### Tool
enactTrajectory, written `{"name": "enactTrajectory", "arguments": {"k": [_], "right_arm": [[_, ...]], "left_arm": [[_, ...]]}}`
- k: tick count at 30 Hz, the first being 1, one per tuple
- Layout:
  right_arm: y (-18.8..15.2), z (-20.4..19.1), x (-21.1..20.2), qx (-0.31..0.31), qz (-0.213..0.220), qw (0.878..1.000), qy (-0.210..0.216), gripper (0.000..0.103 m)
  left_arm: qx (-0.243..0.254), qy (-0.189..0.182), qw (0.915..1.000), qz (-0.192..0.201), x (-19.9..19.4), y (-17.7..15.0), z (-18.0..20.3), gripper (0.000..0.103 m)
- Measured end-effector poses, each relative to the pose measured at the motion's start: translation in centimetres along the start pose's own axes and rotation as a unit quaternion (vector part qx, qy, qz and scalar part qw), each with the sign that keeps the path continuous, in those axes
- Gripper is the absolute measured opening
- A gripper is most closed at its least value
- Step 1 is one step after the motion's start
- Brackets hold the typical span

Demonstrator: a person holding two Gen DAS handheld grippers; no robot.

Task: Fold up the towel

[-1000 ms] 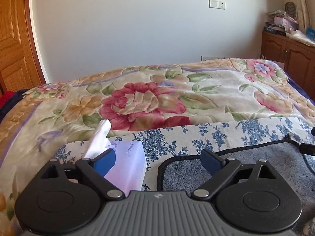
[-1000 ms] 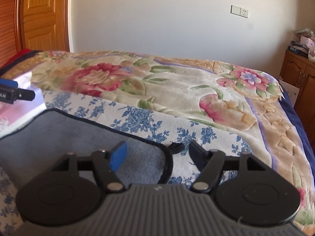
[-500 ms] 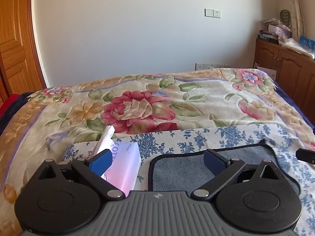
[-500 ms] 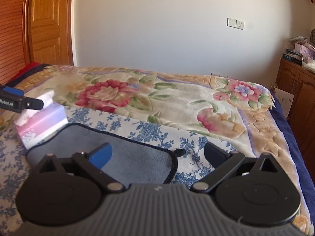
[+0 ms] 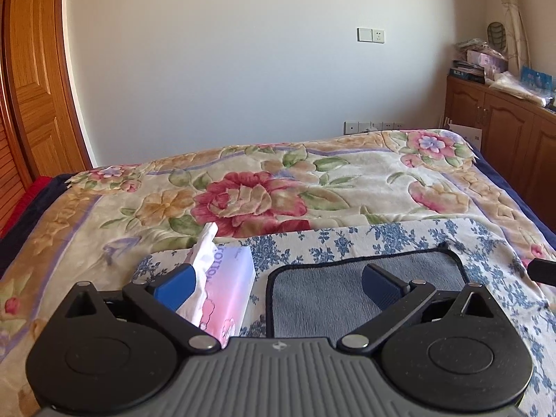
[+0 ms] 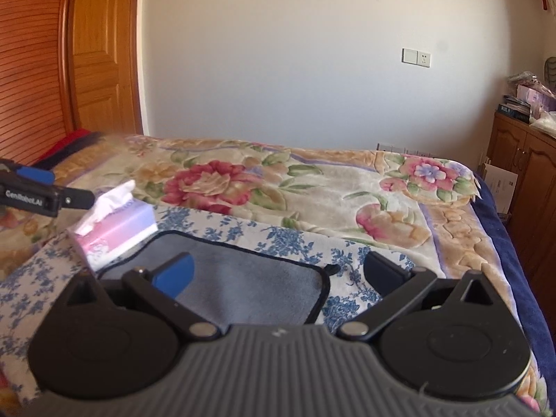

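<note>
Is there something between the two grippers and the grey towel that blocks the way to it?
Nothing visible blocks either one. The grey towel lies flat on the blue-flowered cloth, directly ahead of the open left gripper and the open right gripper. The tissue box stands beside the towel's left edge, not on it.

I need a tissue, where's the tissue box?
In the left wrist view, the tissue box sits on the blue-flowered cloth, left of the grey towel.
</note>
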State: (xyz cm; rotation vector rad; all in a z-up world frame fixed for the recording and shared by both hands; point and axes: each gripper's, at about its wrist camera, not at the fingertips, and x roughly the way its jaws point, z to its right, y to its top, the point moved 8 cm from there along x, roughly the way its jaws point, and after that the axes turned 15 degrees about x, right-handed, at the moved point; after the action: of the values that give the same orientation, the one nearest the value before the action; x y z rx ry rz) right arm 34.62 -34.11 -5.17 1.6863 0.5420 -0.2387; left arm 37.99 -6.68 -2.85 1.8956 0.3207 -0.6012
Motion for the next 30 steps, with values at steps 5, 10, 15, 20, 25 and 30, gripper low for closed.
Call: {"name": "enactTrajectory", "arguments": {"k": [5,10,15,20,25,30], "right_arm": [[0.1,-0.9,-1.9,-0.006,0.003,1.0,0.006,0.103],[0.7,-1.3,-3.8,-0.006,0.012,1.0,0.004,0.103],[0.7,-1.3,-5.5,0.0,0.017,1.0,-0.004,0.103],[0.3,-1.5,-6.9,0.015,0.015,1.0,-0.004,0.103],[0.2,-1.7,-7.7,0.017,0.014,1.0,-0.008,0.103],[-0.1,-2.1,-8.9,0.017,0.016,1.0,-0.01,0.103]], "left_arm": [[0.006,0.002,1.0,-0.002,-1.8,-0.8,0.1,0.103],[0.017,0.003,0.9999,0.001,-3.8,-1.1,0.4,0.103],[0.022,0.0,0.9997,0.012,-6.2,-1.1,0.6,0.103],[0.03,-0.003,0.9994,0.019,-8.6,-1.3,0.9,0.103],[0.032,-0.003,0.9992,0.024,-10.4,-1.5,1.1,0.103],[0.027,-0.002,0.9993,0.027,-12.1,-2.2,1.1,0.103]]}}
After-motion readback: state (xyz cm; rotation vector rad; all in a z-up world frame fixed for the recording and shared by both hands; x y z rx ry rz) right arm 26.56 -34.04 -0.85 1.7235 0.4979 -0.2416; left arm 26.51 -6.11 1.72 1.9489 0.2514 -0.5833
